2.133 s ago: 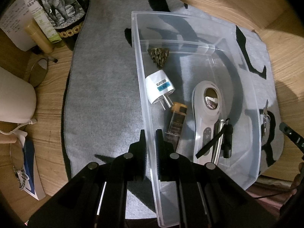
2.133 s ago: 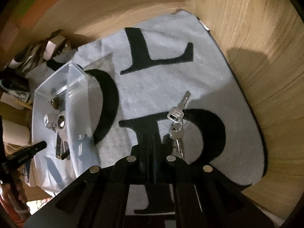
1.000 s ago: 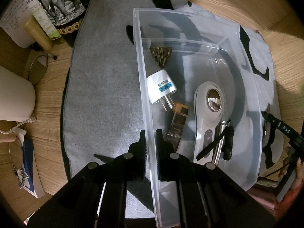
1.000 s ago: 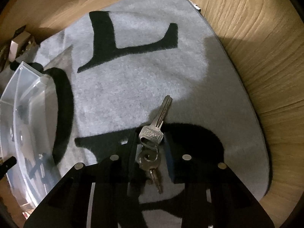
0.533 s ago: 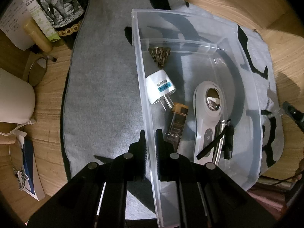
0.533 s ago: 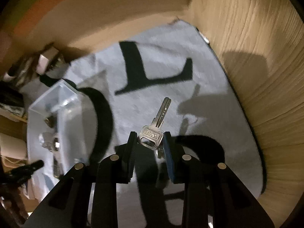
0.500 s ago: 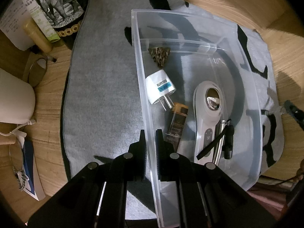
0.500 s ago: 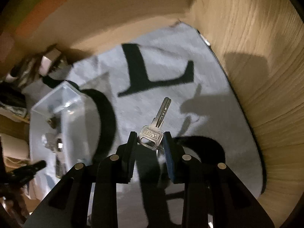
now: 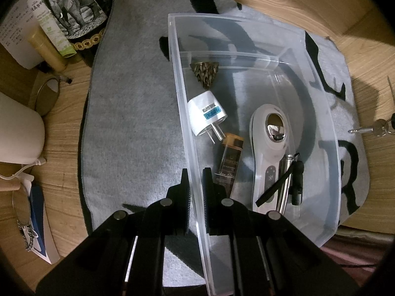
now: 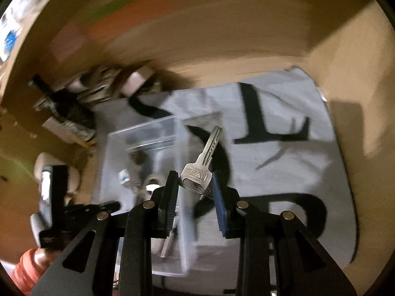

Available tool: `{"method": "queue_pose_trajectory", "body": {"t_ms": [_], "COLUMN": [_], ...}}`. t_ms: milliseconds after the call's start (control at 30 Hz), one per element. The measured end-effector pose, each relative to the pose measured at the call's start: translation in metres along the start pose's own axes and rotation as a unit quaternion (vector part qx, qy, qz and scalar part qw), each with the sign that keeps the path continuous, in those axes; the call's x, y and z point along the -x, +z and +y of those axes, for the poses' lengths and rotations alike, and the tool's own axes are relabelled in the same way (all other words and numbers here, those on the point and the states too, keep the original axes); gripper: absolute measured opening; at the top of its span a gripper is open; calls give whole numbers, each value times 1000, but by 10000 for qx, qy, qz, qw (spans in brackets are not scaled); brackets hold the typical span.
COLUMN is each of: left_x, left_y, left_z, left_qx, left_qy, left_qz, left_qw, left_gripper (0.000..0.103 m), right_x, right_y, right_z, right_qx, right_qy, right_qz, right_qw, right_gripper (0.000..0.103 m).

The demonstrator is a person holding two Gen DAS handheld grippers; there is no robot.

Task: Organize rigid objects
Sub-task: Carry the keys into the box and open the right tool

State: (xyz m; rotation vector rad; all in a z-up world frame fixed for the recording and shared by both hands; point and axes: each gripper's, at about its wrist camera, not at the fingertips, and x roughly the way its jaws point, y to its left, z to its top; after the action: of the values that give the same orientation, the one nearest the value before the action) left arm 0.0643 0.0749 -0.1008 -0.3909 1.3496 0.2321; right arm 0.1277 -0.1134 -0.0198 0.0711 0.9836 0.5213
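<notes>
Grey mat (image 10: 284,162), right claw (image 10: 195,187) raised gripping keys (image 10: 198,170)

L tool (image 9: 196,175): points steeply down, fingers nearly together, clamped on the near side wall of the clear bin (image 9: 330,133), one finger outside, one inside. R tool (image 10: 195,185): tilted down-fwd, up off the surface, jaws partly apart w/ bunch of keys (image 10: 200,170) pinched between the pads, one key sticking up past the tips. In R view, L tool (image 10: 81,207) shows at lower left, hand (image 10: 29,261) below it.
</notes>
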Motion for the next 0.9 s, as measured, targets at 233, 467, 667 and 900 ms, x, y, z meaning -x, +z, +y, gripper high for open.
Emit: {"method": "queue_pose_trajectory", "body": {"t_ms": [233,467,667,900], "left_x": [0,0,1,1], "left_y": [-1,-1,-1,-1], "left_z": [1,-1,0,1], "left_qx": [45,104,174,257], "left_qy": [-17,-3,12,27], "left_qz": [-7,-6,4,18], "left_qw": [10000,9999,9998,9997], "left_gripper": [8,8,8,8], "right_x": [-11,-45,-82,-106], "right_y": [4,6,0,-4], "right_z": [37,52,53,51], "right_qx": [429,715,900,1010], "right_qy": [393,467,331,284], "right_qz": [132,524,1027,1352], "right_qw": [9982,9950,9901,9853], "right_gripper": [25,26,26,26]}}
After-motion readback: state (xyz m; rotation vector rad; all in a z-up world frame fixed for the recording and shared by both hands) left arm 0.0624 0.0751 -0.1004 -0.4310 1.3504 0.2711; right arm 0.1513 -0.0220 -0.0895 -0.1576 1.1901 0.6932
